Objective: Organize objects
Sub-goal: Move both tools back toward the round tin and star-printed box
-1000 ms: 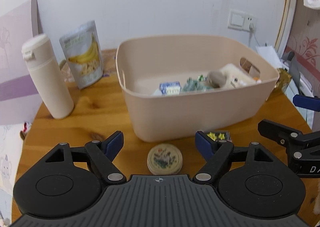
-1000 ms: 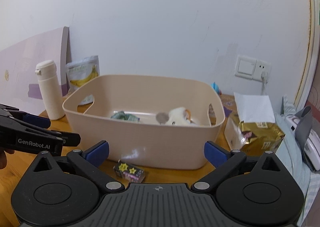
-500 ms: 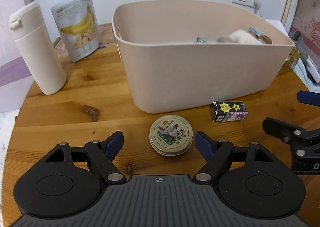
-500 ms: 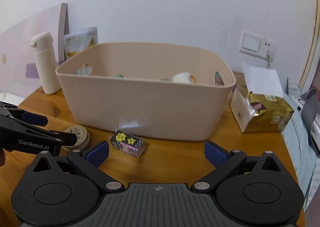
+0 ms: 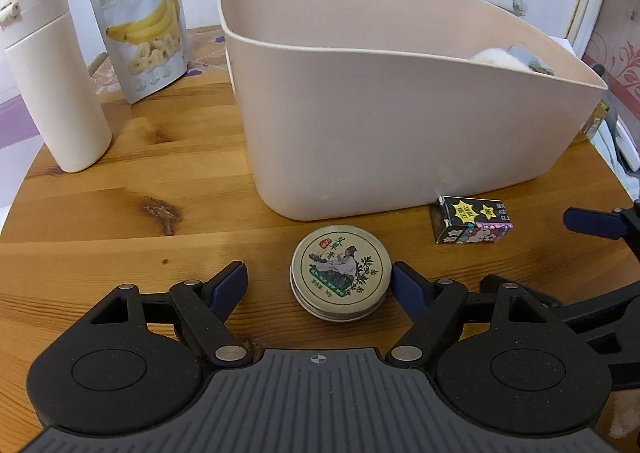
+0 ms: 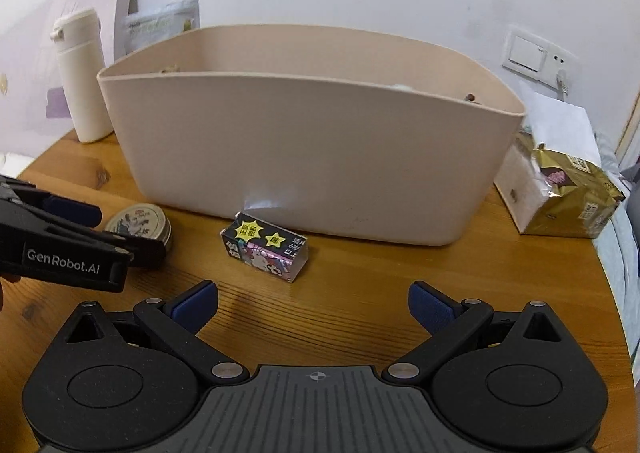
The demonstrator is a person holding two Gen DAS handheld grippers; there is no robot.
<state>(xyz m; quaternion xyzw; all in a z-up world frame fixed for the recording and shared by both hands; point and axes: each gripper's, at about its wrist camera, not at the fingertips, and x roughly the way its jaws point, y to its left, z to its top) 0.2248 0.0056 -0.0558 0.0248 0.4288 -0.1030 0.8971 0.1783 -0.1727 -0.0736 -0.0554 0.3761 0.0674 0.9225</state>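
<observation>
Left gripper [image 5: 318, 285] spread wide around the round tin [image 5: 341, 278] on the wooden worktop [image 5: 120, 237], right pad just beside the tin's rim, nothing clamped. Right gripper [image 6: 313, 305] likewise wide open and empty, small black box [image 6: 265, 247] lying at 11 o'clock beyond its fingertips. Beige bin [image 5: 400, 125] directly behind both items at 12 o'clock.
</observation>
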